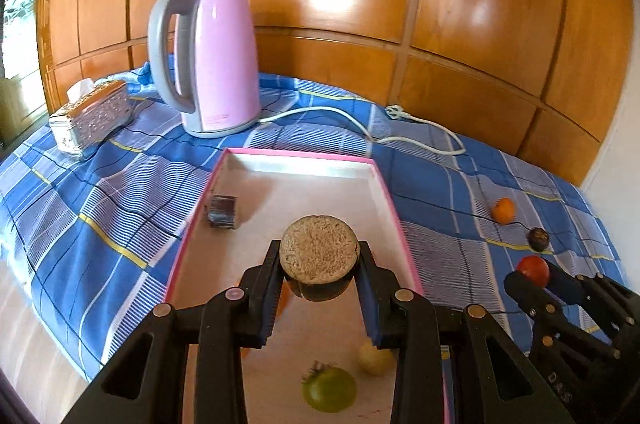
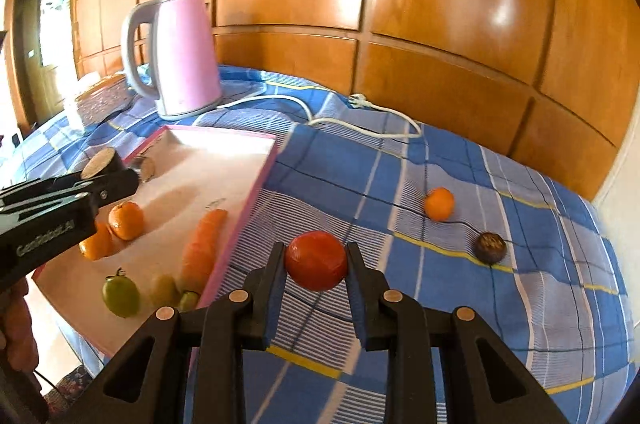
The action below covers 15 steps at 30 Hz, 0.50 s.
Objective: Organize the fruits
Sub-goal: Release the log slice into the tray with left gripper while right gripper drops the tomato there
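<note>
Left tongs (image 1: 319, 266) held a brown cut-faced fruit (image 1: 319, 250) above the pink-rimmed tray (image 1: 394, 212), probably for release there. Right tongs (image 2: 316, 264) clamped the red tomato (image 2: 316, 260) over the checked desk cloth (image 2: 500, 304), beside the tray's right edge.

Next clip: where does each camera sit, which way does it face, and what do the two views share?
Left wrist: on the left gripper, above the tray, facing the kettle; its fingers hold a brown puck; the right gripper shows at right.
Right wrist: on the right gripper, over the cloth, fingers around a tomato; the left gripper shows at left.
Shared: tray, kettle, tomato, orange, dark fruit.
</note>
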{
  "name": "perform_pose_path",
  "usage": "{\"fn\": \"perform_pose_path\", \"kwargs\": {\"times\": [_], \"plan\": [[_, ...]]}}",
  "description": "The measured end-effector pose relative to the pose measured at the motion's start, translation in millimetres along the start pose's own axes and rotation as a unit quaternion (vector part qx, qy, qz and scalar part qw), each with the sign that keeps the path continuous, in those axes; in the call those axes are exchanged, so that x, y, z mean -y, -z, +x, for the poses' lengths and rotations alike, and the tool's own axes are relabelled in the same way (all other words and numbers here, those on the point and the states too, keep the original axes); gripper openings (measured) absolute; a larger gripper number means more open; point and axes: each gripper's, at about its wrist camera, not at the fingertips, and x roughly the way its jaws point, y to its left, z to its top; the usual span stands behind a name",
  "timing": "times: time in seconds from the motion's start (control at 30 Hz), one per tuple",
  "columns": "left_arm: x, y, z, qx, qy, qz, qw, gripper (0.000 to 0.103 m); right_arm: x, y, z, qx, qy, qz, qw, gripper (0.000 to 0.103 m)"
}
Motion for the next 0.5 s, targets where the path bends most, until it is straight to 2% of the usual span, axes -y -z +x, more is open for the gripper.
{"fn": "perform_pose_path", "kwargs": {"times": [0.5], "plan": [[-27.5, -13.0, 23.0, -0.012, -0.015, -0.014, 0.9997, 0.035, -55.4, -23.6, 14.9, 0.009, -0.031, -0.084, 0.996, 0.029]]}}
